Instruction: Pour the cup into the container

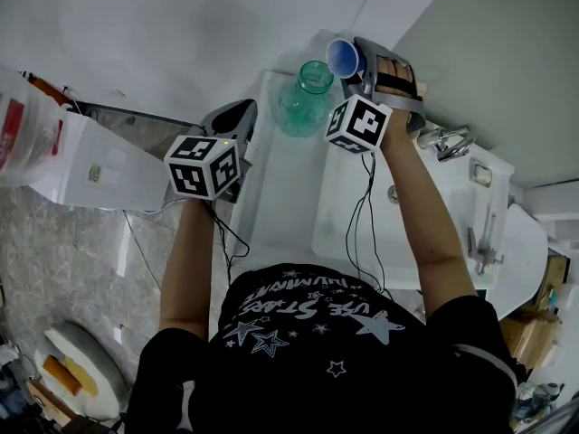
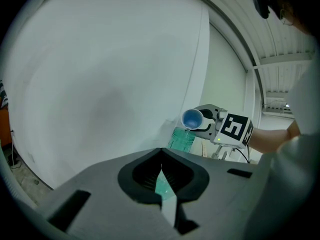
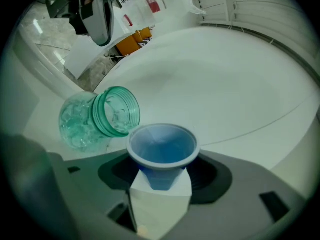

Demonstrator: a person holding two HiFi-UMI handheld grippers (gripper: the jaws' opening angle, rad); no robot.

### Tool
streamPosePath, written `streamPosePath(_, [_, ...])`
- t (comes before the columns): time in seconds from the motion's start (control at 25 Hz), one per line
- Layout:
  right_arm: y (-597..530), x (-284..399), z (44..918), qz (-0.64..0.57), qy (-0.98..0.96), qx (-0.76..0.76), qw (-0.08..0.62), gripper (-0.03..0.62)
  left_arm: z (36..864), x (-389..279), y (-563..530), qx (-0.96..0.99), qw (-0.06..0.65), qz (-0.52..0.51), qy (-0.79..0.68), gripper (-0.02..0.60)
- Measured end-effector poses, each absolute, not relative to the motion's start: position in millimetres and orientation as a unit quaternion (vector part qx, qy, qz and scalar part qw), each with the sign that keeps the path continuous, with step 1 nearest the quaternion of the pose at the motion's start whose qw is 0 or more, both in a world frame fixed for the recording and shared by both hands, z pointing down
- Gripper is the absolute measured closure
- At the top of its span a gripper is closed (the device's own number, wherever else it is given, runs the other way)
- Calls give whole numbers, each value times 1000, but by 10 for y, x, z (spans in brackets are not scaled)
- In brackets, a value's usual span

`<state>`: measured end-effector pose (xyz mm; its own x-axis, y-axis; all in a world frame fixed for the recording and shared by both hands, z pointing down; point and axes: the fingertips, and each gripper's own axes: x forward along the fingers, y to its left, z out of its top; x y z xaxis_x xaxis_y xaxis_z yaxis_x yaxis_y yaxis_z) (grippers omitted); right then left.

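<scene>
The small blue plastic cup (image 1: 345, 58) is clamped between the white jaws of the right tool (image 1: 355, 64) and tipped well over. Its open mouth faces the translucent green glass jar (image 1: 306, 98), and its lip sits just above the jar's threaded rim, at about 1 o'clock from the jar's mouth in the head view. The right gripper view shows the cup (image 3: 162, 154) wedged upright in the right tool (image 3: 160, 184), with the jar (image 3: 97, 119) at 10 o'clock from it (the jar looks tilted there only because the camera is rolled). Whether anything is running out of the cup cannot be made out. The jar stands on a white desk (image 1: 289, 179) and holds pale green, crushed-looking contents. The left tool (image 1: 237, 116) hangs apart from the jar at about 8 o'clock, its jaws drawn together with nothing between them. In its own view, the cup (image 2: 192, 119), the jar (image 2: 181, 139) and the right tool (image 2: 205, 126) lie at 1 o'clock. A chrome faucet (image 1: 443, 138) sits at 4 o'clock from the right tool, and a white plastic bag (image 1: 27, 134) lies far out at 9 o'clock.
</scene>
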<state>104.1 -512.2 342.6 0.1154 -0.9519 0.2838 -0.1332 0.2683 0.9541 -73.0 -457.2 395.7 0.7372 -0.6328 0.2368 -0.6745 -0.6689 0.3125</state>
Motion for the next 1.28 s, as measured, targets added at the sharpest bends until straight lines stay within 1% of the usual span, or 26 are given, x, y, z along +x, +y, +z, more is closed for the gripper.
streamPosePath(0.52, [-5119, 999, 3328, -376, -557, 486, 559, 304, 3918, -747, -4540, 913, 189, 55, -357, 571])
streamPosePath(0.92, [-5055, 958, 3307, -337, -595, 497, 534, 304, 3841, -855, -4407, 909, 184, 53, -370, 571])
streamPosePath(1.04, [-5015, 958, 3304, -317, -613, 504, 520, 304, 3843, -906, -4315, 906, 184, 54, -378, 571])
streamPosePath(1.28, [-4859, 937, 3275, -247, -672, 521, 464, 304, 3803, -981, -4098, 901, 183, 54, -391, 571])
